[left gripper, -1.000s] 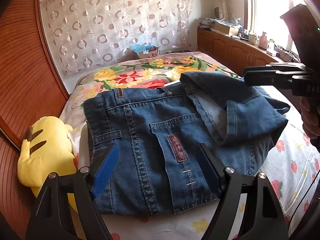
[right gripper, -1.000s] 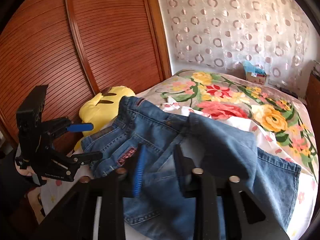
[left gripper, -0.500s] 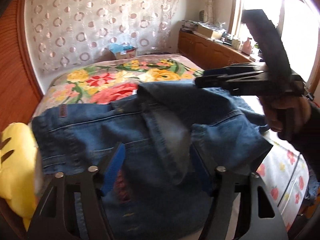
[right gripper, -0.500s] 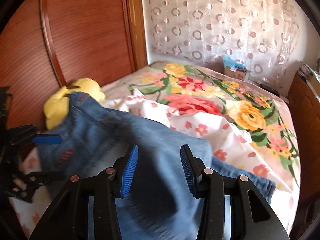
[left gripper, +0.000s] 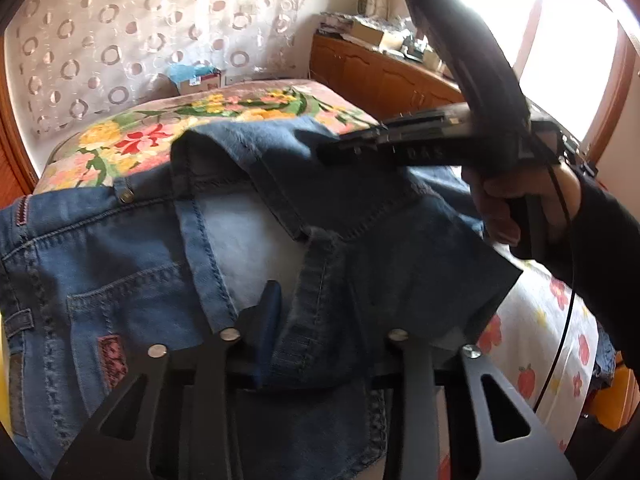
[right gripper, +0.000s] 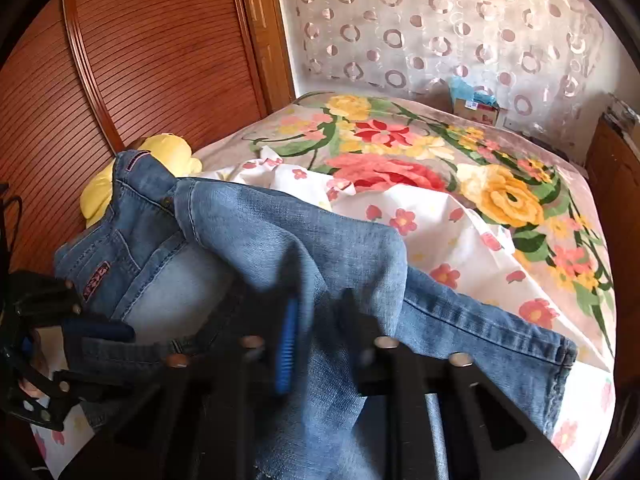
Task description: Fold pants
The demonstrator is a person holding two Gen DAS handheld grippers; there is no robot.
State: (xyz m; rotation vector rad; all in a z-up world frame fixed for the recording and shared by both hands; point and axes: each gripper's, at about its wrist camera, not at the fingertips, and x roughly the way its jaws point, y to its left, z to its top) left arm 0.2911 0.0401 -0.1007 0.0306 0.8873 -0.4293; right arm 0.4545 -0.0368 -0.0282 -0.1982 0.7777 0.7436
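Note:
Blue jeans (left gripper: 120,264) lie on the bed, waist to the left, with the legs folded back over the seat. My left gripper (left gripper: 316,312) is closing around the hem edge of the folded leg (left gripper: 316,280), denim between its fingers. My right gripper (right gripper: 320,320) has its fingers around a raised fold of the leg (right gripper: 304,248); it shows in the left wrist view (left gripper: 440,140) hovering over the jeans. The left gripper shows at the lower left of the right wrist view (right gripper: 80,340).
A yellow plush toy (right gripper: 160,160) lies beside the waistband near the wooden wardrobe (right gripper: 140,60). The floral bedspread (right gripper: 420,152) and a white flowered sheet (right gripper: 440,232) lie beyond. A wooden cabinet (left gripper: 380,76) stands under the window.
Both grippers moved in onto the folded leg and their jaws narrowed around denim. The left gripper shifted right from the seat pocket to the hem edge.

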